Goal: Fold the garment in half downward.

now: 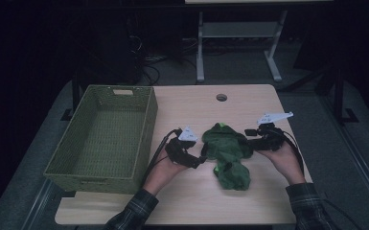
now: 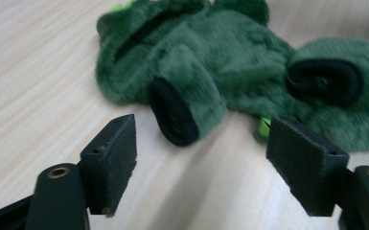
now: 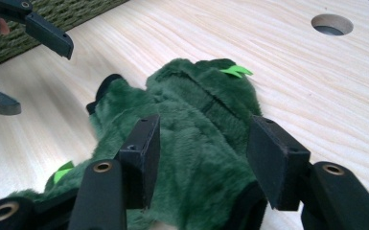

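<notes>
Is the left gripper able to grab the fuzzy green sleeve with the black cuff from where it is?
Probably yes. The left gripper has open jaws aimed at the sleeve, with bare table between them and nothing in the way.

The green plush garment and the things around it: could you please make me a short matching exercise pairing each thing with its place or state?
Things:
1. green plush garment
2. woven basket
3. left gripper
4. round hole

Places or states:
A. jaws open over bare tabletop, just short of a black-cuffed sleeve
B. at the table's far edge
C. on the table's left side, nothing in it
D. lying crumpled between the two grippers

Pairs: 1-D, 2-C, 3-A, 4-B
</notes>
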{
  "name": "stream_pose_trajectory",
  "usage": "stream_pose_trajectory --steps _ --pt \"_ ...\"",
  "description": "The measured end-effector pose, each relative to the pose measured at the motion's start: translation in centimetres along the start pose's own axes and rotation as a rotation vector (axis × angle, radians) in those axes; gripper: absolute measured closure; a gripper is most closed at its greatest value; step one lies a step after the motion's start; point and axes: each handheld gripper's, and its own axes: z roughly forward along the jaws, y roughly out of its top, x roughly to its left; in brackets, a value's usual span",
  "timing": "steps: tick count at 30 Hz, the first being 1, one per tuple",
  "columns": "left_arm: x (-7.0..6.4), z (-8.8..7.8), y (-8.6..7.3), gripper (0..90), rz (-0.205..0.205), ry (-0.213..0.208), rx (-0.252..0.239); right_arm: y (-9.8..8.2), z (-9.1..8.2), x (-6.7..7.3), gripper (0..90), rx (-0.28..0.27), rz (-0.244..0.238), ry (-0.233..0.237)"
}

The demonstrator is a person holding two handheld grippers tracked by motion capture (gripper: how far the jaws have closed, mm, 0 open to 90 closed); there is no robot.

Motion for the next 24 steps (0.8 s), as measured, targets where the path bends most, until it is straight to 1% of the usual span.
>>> stream_pose_trajectory --steps 2,4,5,7,8,9,10,11,12,14,16,18,19,20,21,22,24 --pt "0.5 0.3 0.7 28.8 0.006 0.013 -0.004 0.2 0.2 -0.5 44.7 0.006 0.004 -0.01" --pt "0.9 0.6 1.2 31.5 -0.004 0.017 -0.013 0.6 0.3 -0.9 45.4 0.009 0.012 -0.01" --pt "1.3 0.8 1.6 32.9 0.001 0.027 -0.01 0.7 0.3 -1.1 45.8 -0.004 0.006 -0.017" --pt "1.8 1.1 2.1 35.9 0.01 0.045 -0.001 1.1 0.6 -1.5 46.0 0.005 0.012 -0.02" --pt "2.3 1.5 2.4 37.5 0.007 0.054 0.0 1.3 0.7 -1.7 46.1 0.005 0.008 -0.027" --pt "2.6 1.6 2.5 39.0 0.003 0.052 0.004 1.5 0.9 -1.9 47.0 0.007 0.009 -0.032" --pt "2.9 1.9 2.7 40.3 -0.003 0.055 0.009 1.5 1.0 -2.0 48.4 -0.004 0.009 -0.033" --pt "3.3 2.2 2.9 41.7 -0.007 0.059 0.012 1.7 1.2 -2.2 48.4 -0.002 0.011 -0.027" --pt "3.7 2.5 3.0 43.4 -0.013 0.062 0.014 1.8 1.5 -2.5 48.4 0.015 0.01 -0.026" --pt "4.4 3.3 3.1 46.3 -0.02 0.069 0.029 1.9 2.1 -2.8 49.1 0.031 0.013 -0.027" --pt "5.1 4.1 3.0 48.2 -0.028 0.073 0.039 1.9 2.8 -3.0 49.5 0.051 0.019 -0.016" --pt "5.7 4.7 2.8 48.9 -0.042 0.07 0.047 1.8 3.4 -3.2 50.9 0.061 0.012 -0.011" --pt "5.8 5.0 2.7 49.1 -0.044 0.07 0.052 1.6 3.7 -3.4 51.0 0.068 0.008 -0.003" --pt "6.0 5.3 2.6 49.1 -0.045 0.068 0.06 1.6 3.9 -3.4 51.3 0.079 0.016 0.001" --pt "6.1 5.7 2.4 49.1 -0.055 0.062 0.066 1.5 4.3 -3.4 52.0 0.087 0.01 -0.001" --pt "6.3 5.9 2.3 49.4 -0.054 0.063 0.072 1.3 4.6 -3.5 52.6 0.101 0.011 -0.005" --pt "6.5 6.4 2.0 49.8 -0.067 0.062 0.074 1.1 5.1 -3.6 53.5 0.118 0.008 0.001"
